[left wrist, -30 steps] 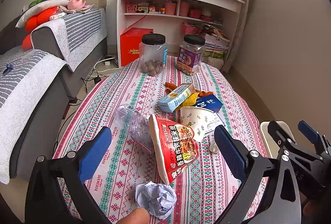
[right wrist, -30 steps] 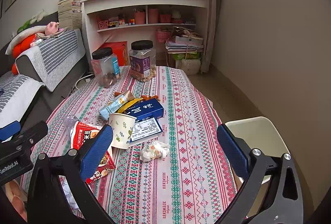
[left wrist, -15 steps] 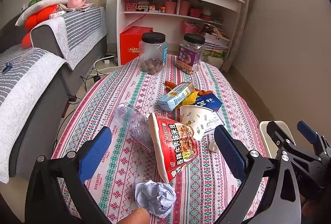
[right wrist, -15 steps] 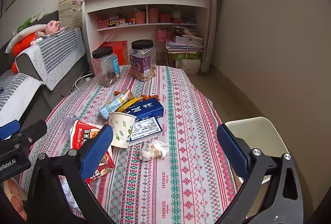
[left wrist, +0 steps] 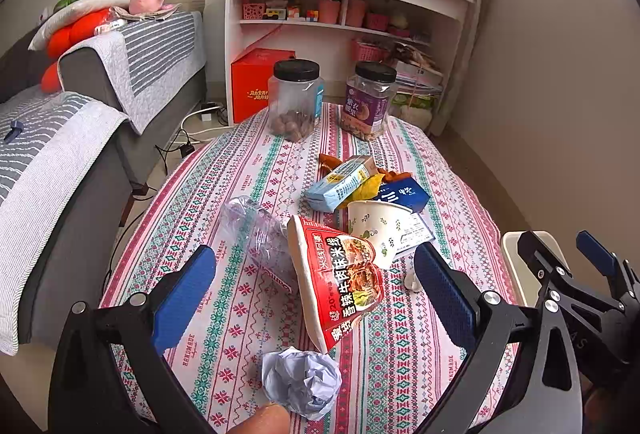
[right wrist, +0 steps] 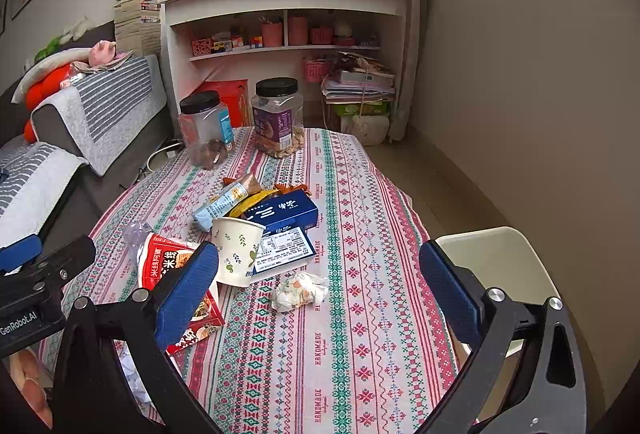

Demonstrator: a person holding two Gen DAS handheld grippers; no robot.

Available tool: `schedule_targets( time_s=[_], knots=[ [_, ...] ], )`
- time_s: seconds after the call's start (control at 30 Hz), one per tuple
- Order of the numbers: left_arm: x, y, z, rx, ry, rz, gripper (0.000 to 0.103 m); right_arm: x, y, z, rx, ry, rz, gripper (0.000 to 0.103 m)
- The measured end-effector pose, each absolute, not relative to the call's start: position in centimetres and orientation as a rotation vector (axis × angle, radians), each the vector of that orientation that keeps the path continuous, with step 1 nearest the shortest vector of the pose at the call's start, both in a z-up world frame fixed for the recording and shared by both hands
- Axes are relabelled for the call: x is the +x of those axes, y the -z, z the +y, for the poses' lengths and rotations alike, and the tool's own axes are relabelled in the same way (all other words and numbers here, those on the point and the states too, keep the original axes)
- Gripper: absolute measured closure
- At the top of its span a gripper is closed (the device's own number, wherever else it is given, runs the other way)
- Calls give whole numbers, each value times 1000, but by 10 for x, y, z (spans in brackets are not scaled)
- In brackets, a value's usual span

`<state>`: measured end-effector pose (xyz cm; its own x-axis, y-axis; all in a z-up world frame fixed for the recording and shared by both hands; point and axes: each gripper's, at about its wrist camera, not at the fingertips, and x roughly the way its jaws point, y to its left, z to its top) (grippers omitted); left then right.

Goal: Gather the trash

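Trash lies on a patterned tablecloth [left wrist: 240, 169]. A red noodle wrapper [left wrist: 340, 278] sits between the fingers of my open left gripper [left wrist: 316, 286], with a crumpled paper ball [left wrist: 300, 382] nearer and a crushed clear bottle [left wrist: 256, 230] to its left. Behind stand a paper cup [left wrist: 380, 230], a light blue carton [left wrist: 340, 185] and a dark blue box [left wrist: 404, 193]. My right gripper [right wrist: 320, 282] is open above a crumpled wrapper wad [right wrist: 300, 292]; the paper cup [right wrist: 236, 250] and noodle wrapper [right wrist: 168, 262] lie to its left.
Two black-lidded jars [left wrist: 294, 99] [left wrist: 370, 99] stand at the table's far end. A grey sofa [left wrist: 80, 105] runs along the left, a white shelf [left wrist: 340, 13] at the back. A pale chair seat [right wrist: 496, 262] sits at the table's right edge.
Both grippers have shifted only slightly; the view has barely moved. Nothing on the table was touched.
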<state>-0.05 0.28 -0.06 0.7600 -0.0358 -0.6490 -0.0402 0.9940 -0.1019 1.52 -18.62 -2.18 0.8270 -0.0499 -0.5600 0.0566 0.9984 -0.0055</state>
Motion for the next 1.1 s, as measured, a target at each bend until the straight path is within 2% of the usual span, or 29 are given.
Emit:
schedule_targets(
  time_s=[1.1],
  knots=[
    [-2, 4, 5, -108, -5, 709, 7, 13, 22, -183, 7, 57, 597, 7]
  ],
)
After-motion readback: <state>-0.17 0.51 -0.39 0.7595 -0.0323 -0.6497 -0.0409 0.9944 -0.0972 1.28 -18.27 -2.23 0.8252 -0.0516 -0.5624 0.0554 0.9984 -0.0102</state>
